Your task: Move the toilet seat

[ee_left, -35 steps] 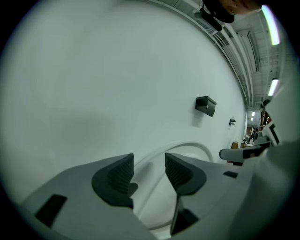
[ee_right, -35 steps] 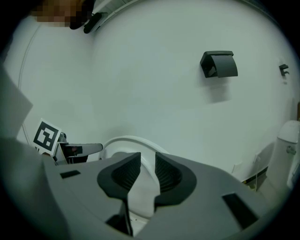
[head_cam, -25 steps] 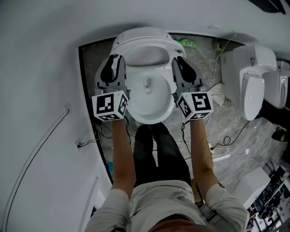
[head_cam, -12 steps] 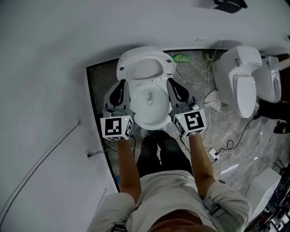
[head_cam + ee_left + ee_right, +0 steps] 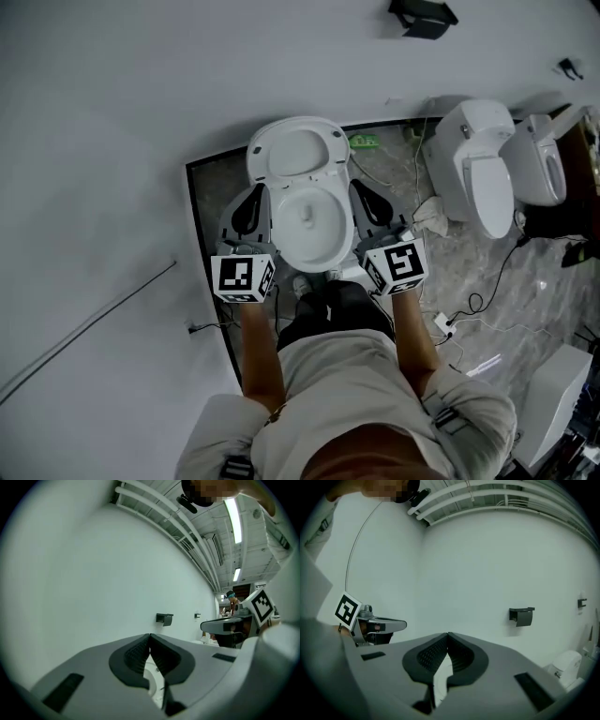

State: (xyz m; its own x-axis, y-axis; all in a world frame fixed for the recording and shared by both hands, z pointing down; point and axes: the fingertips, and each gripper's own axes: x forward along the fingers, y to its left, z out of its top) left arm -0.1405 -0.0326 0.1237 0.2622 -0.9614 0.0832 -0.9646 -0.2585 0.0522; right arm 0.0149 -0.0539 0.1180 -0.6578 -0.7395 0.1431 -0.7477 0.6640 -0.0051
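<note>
Entry: both tools pulled back from the toilet (image 5: 305,225).

Change noted: a second ago both tools sat low against the flanks of the bowl. Now they are lifted clear of it and drawn back towards me. In the head view the whole fixture looks smaller and farther below, so I read myself as standing up from the reach.

Left tool (image 5: 254,191): jaws closed tip to tip, nothing between them. Its own view (image 5: 150,641) looks level at the bare white wall, with only a sliver of white porcelain below the pads.

Right tool (image 5: 448,637): same state, shut and empty. It faces the wall and a black wall fixture (image 5: 521,616).

Toilet seat (image 5: 295,150): I judge it to be the oval part tipped up at the back of the bowl, leaning towards the wall. I cannot separate ring from lid at this size. Neither tool touches it.

Meaning for the task: with both tools off and shut, the seat stays where it is unaided. I judge the move finished, or at least paused. Any further shift needs a fresh approach and reopened jaws.

Two more toilets (image 5: 473,173) stand to my right, uninvolved.
</note>
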